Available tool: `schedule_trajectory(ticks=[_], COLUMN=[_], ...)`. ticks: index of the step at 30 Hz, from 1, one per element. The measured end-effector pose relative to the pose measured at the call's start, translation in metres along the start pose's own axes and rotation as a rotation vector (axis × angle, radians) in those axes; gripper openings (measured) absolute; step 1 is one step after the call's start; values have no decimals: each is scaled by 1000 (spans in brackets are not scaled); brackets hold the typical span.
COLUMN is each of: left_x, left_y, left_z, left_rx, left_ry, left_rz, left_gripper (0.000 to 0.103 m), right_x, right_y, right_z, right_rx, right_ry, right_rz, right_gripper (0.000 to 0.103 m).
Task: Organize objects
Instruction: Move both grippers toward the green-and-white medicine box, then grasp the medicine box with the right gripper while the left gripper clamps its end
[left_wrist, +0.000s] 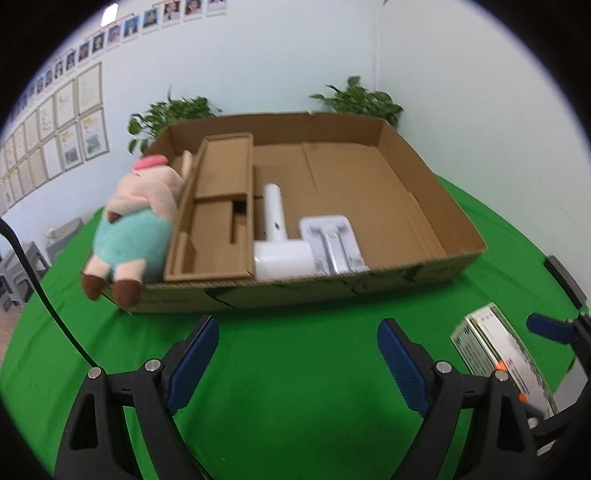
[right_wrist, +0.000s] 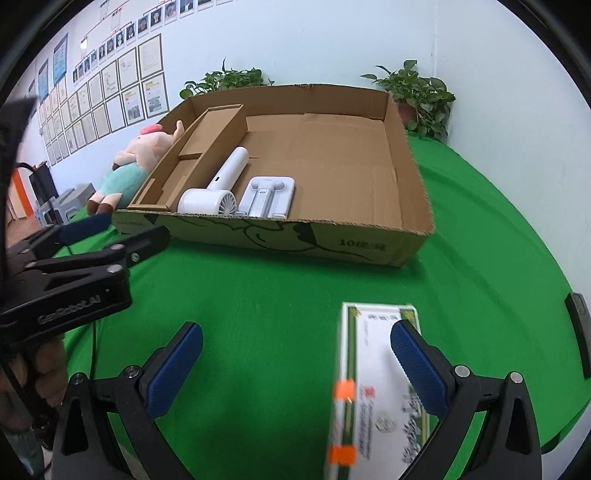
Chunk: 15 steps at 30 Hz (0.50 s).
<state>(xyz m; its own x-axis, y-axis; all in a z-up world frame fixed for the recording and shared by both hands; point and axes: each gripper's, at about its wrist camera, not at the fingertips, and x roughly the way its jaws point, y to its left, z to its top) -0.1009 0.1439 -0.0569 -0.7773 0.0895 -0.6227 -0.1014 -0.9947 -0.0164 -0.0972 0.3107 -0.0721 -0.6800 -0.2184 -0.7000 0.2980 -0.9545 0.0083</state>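
Observation:
An open shallow cardboard box (left_wrist: 332, 288) (right_wrist: 295, 236) stands on the green cloth. In it lie a white handheld fan (left_wrist: 275, 218) (right_wrist: 221, 177) and a white folding stand (left_wrist: 332, 240) (right_wrist: 267, 195), beside a cardboard insert (left_wrist: 218, 206). A plush pig (left_wrist: 136, 221) (right_wrist: 125, 166) leans on the box's left outer wall. A green and white carton (right_wrist: 365, 354) (left_wrist: 491, 347) lies flat on the cloth. My right gripper (right_wrist: 295, 332) hangs open over it, its right pad above the carton's top. My left gripper (left_wrist: 297, 326) (right_wrist: 125, 229) is open above bare cloth with nothing between its fingers.
Two potted plants (left_wrist: 173, 110) (left_wrist: 362, 98) stand behind the box against the white wall. A dark flat object (right_wrist: 580, 325) lies at the table's right edge. Green cloth (right_wrist: 258, 302) stretches between the box and both grippers. A hand grips the left tool at the left of the right wrist view.

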Motion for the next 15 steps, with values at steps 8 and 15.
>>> schedule_trajectory(ticks=[8,15], left_x=[8,8], left_y=[-24,-29], left_z=[-27,-33], left_rx=[41,21], left_ry=[97,141], left_rz=[-123,-196], left_gripper=[89,89], right_x=[-26,-3], right_y=[-41,-39], right_z=[-44,-66], right_rx=[2,40], right_ry=[84,196], right_rz=[-84,-50], right_gripper=[102,71])
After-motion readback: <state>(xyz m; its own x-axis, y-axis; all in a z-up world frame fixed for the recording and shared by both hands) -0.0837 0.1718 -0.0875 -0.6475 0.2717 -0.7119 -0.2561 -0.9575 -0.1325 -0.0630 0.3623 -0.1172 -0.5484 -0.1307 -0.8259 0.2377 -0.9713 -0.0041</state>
